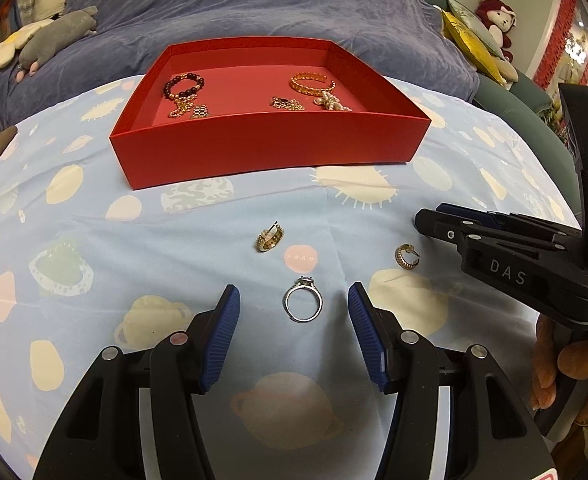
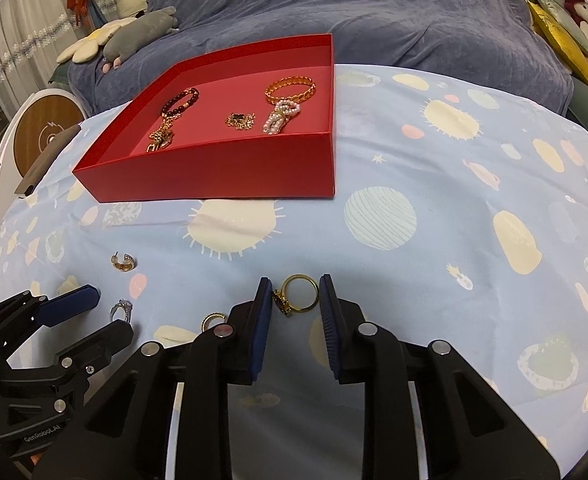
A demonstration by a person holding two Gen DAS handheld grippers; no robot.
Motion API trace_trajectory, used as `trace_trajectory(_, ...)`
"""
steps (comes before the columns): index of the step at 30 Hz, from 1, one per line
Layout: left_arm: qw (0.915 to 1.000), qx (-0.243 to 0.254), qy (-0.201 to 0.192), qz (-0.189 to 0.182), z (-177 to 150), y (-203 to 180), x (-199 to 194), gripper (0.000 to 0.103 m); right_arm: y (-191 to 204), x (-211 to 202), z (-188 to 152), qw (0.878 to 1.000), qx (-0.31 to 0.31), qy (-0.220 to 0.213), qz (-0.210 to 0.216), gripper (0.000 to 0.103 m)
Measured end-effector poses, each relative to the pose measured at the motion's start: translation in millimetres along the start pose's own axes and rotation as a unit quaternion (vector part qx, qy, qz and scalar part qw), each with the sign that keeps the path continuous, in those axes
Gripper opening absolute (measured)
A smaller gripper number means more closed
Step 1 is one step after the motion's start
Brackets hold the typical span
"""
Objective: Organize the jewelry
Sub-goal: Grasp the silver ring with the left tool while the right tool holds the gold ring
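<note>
Between right tongs (image 2: 296, 294), gold ring (image 2: 299, 295), unseen from left

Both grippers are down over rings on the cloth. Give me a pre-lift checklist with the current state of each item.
1. Gold ring between the right gripper pads: ok.
2. Pads pressing on the gold ring: cannot tell; they look right at its edges.
3. Silver ring centred in front of the left gripper: ok, jaws open and clear of it.
4. Red box open with free floor for more pieces: ok.
5. Two gold hoop earrings clear of both grippers: ok, they lie apart on the cloth.
</note>
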State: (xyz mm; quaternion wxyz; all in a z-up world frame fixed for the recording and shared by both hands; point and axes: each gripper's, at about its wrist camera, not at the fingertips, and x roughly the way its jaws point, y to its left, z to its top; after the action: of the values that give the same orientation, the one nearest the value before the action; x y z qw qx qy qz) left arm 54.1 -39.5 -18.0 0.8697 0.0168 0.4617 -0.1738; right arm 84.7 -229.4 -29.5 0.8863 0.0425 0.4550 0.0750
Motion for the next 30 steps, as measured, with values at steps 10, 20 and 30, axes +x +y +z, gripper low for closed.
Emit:
trace_trajectory(10, 0.9998, 0.015, -0.006, 0.008, -1, -4, 3, 0.019, 1, -7, 0, 1.000, 0.005, -0.003, 0.011, 0.022)
trace_trajectory(20, 1.0000, 0.007, -0.001, -0.007, 1, -1, 1, 0.002, -1, -12, 1, 1.000, 0.007, -0.008, 0.015, 0.022)
trace_trajectory(30, 0.9994, -0.003, -0.023, -0.025, 8, 3, -16, 0.000, -2, -16, 5, 1.000, 0.009, -0.015, 0.020, 0.022)
